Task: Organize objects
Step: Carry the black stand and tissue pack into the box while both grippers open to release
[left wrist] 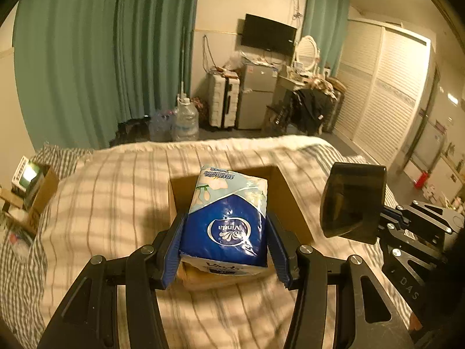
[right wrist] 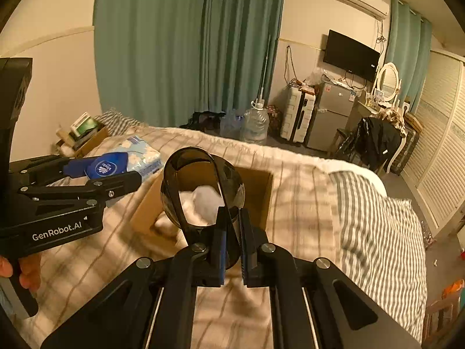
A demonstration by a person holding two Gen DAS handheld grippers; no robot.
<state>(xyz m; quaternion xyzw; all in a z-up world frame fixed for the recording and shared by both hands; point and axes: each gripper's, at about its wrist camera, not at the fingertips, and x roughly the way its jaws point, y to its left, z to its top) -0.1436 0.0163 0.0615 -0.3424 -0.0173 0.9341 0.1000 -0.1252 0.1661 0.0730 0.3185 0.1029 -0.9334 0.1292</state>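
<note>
The tissue pack (left wrist: 225,218), blue and white with a Vinda logo, sits at the centre of the left wrist view, pinched on both sides by the blue-padded fingers of the left gripper (left wrist: 225,241). It hangs over the near edge of an open cardboard box (left wrist: 290,200) that rests on the striped bed (left wrist: 116,192).

At the right edge of that view the right gripper (left wrist: 386,218) carries a dark, translucent cup (left wrist: 351,200). In the right wrist view its fingers are squeezed onto the cup's wall at lower centre, and the cup's mouth faces the box, where something white lies inside.

At the far left of the bed, against the wall, stands a second box (left wrist: 37,192) with items in it.
</note>
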